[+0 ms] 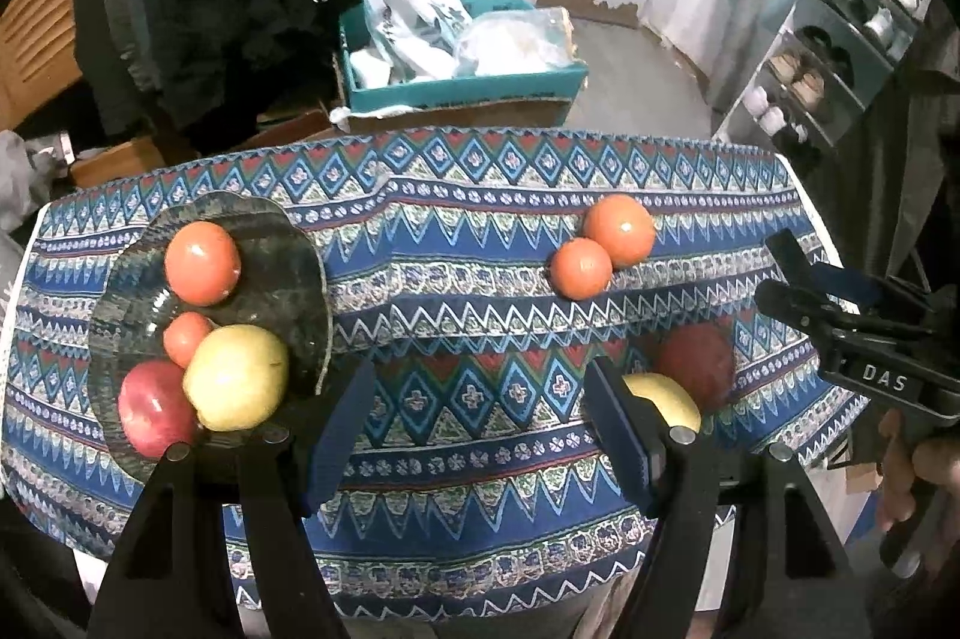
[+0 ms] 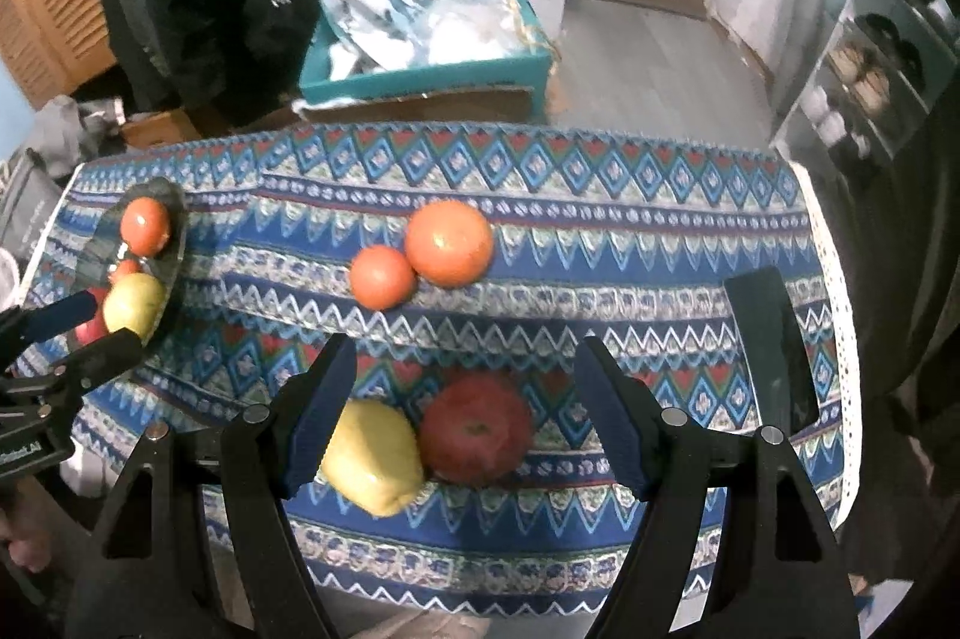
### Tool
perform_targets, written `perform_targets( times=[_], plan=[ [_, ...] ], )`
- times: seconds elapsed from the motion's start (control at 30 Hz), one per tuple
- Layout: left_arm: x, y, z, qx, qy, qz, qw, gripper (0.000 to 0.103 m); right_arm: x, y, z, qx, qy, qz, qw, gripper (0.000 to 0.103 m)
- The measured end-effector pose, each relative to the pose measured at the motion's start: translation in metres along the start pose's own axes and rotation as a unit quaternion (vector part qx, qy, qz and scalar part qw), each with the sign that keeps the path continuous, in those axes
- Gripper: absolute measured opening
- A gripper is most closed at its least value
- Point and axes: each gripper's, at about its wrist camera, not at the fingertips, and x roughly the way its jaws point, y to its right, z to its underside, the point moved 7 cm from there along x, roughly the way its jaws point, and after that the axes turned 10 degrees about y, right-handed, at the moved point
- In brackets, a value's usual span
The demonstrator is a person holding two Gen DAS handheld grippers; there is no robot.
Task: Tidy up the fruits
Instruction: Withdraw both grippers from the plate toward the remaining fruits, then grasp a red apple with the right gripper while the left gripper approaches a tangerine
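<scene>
Both tongs apart and empty, right tongs (image 2: 462,417) above red apple (image 2: 477,429), left tongs (image 1: 480,435) near plate (image 1: 288,291)

Right tool (image 2: 465,420) points down at bench (image 2: 690,243) under patterned blue cloth, jaws apart, nothing gripped. Between fingers, on cloth: yellow fruit (image 2: 375,459) close by left finger, red apple (image 2: 477,429) just beside it, apparently touching. Further back, small orange (image 2: 382,277) touching large orange (image 2: 449,243). Far left: dark glass plate (image 2: 174,243) holding orange fruit, yellow apple, more partly hidden. Left tool (image 2: 78,324) at left edge, over plate's near side. Black flat object (image 2: 774,345) near right edge of bench.
</scene>
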Motion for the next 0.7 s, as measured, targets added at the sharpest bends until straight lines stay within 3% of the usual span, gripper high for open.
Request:
perform_targets(
  times=[0.33,0.7],
  plan=[
    [0.024,0.007,0.012,-0.003,-0.028,0.001,0.9996,0.074,0.036,0.014,0.035,0.018,-0.057,0.008,0.998,0.075],
    [0.048,0.011,0.023,0.0,-0.051,-0.01,0.9986,0.074,0.072,0.017,0.062,0.065,-0.103,-0.011,0.993,0.075]
  ],
)
